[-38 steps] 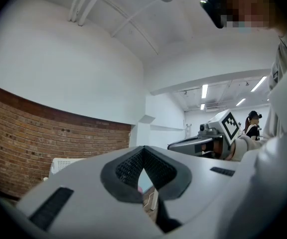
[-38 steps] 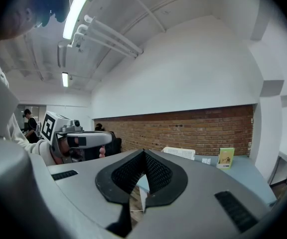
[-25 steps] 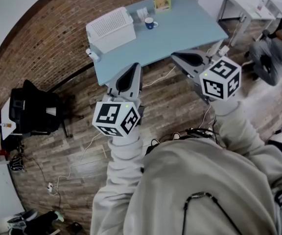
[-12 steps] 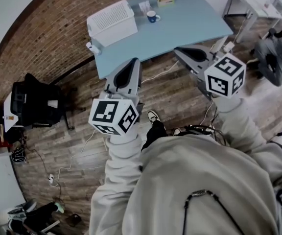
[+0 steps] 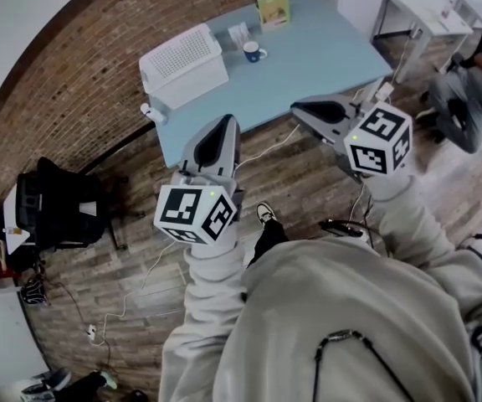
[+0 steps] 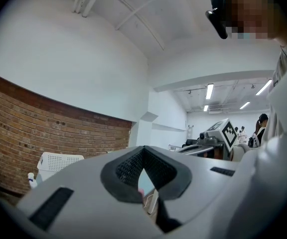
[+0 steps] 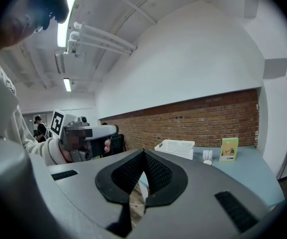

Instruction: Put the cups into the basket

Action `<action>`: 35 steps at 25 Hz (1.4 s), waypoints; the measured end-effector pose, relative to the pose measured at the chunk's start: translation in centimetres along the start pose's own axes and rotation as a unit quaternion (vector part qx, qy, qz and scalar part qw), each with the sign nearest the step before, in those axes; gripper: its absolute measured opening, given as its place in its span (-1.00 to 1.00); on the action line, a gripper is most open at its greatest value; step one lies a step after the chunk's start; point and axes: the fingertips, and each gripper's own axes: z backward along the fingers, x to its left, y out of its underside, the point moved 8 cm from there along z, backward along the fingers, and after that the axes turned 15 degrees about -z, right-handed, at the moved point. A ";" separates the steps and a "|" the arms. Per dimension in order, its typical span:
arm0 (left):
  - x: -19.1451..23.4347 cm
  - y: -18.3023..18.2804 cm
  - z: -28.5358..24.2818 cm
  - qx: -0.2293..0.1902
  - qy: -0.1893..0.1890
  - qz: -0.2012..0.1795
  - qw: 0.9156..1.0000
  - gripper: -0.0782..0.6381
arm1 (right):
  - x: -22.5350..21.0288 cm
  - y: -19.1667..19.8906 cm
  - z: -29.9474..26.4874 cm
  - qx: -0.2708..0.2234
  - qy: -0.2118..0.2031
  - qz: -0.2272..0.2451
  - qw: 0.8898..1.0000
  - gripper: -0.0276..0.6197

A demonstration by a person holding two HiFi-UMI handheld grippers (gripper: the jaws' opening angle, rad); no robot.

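A blue cup [image 5: 252, 53] and a pale, clear cup [image 5: 238, 33] stand on the light-blue table [image 5: 325, 53]. The white mesh basket [image 5: 182, 64] is to their left on the same table. My left gripper [image 5: 223, 121] is shut and empty, over the wooden floor just short of the table's near edge. My right gripper [image 5: 301, 107] is shut and empty too, at that edge further right. The left gripper view shows its shut jaws [image 6: 143, 151] and the basket [image 6: 59, 162] at far left. The right gripper view shows its shut jaws [image 7: 143, 153], the basket [image 7: 175, 147] and a pale cup [image 7: 208, 158] beyond.
A green box [image 5: 273, 8] stands at the table's back, and a small white bottle [image 5: 151, 111] at its near left corner. A black chair [image 5: 57, 199] is on the left. Cables cross the wooden floor. A seated person [image 5: 463, 90] and a white table [image 5: 417, 15] are at the right.
Both grippers have moved closer to the table's near edge and stayed shut. A shoe now shows on the floor below them.
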 end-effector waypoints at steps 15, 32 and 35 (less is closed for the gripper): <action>14.2 2.5 -8.7 -0.005 0.013 0.024 1.000 -0.79 | -6.6 -5.9 -13.3 0.019 0.015 -0.001 1.000 -0.89; 25.1 6.5 -16.2 0.014 0.050 0.038 0.998 -0.79 | -13.9 -9.4 -23.2 0.014 0.058 -0.027 0.998 -0.89; 26.2 7.1 -17.9 0.017 0.050 0.039 0.998 -0.79 | -15.9 -10.0 -24.1 0.014 0.071 -0.022 0.997 -0.89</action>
